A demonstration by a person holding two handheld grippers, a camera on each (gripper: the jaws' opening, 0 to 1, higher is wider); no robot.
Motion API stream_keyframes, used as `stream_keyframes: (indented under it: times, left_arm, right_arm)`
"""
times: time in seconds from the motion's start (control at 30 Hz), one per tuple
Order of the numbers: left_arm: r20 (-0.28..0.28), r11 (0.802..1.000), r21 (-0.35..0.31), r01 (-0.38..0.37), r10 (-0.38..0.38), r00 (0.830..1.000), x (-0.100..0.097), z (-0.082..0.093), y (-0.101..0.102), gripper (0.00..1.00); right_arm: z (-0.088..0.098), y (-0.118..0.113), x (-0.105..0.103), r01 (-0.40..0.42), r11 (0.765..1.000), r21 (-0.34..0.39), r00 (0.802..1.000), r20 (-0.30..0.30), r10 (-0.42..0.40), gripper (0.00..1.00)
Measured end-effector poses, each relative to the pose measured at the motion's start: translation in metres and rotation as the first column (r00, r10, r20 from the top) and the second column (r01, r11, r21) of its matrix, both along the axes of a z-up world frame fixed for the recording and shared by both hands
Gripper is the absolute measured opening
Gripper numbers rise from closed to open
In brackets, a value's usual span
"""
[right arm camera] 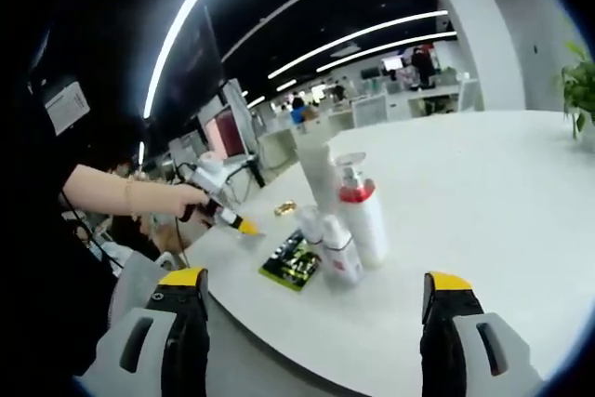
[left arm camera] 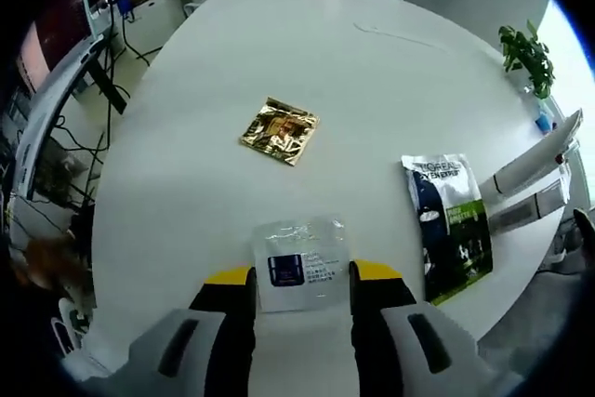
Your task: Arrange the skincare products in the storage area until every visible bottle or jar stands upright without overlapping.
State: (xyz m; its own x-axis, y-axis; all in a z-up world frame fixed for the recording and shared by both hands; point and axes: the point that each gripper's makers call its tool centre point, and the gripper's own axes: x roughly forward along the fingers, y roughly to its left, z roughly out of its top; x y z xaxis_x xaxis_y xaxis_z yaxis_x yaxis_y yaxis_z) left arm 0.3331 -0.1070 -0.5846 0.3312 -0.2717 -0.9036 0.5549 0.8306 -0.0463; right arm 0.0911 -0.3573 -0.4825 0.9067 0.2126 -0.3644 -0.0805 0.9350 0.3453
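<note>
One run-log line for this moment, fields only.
left gripper: open around clear blue-label sachet | right gripper: open, empty | white red-collared pump bottle: upright | gold foil sachet: flat on white table

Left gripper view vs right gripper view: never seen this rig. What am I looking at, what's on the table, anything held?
No robot here: a person holds a two-jaw gripper in each hand, and a fisheye camera rides on each, looking along its jaws.

In the left gripper view, the left gripper has its yellow-tipped jaws on either side of a flat white sachet lying on the round white table; whether they are pinching it I cannot tell. Also lying there: a gold sachet and a dark pouch with green.

In the right gripper view, the right gripper is wide open and empty. Ahead, a tall tube, a red-collared pump bottle and a small bottle stand upright. The person's hand holds the left gripper at the far edge.
</note>
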Motion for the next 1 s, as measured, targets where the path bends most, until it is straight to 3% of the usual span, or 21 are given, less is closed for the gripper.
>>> stream_keyframes:
  times: [0.4,1.0]
  left_arm:
    - [-0.019,0.999,-0.004,0.039,-0.039,0.999,-0.027,-0.005,-0.008,0.36]
    - [-0.034,0.999,-0.007,0.032,-0.032,0.999,-0.054,-0.010,-0.024,0.36]
  right_arm:
    - [0.000,0.002,-0.001,-0.005,1.000,-0.027,1.000,0.005,0.006,0.99]
    - [0.003,0.002,-0.002,-0.007,0.999,-0.048,1.000,0.014,0.007,0.99]
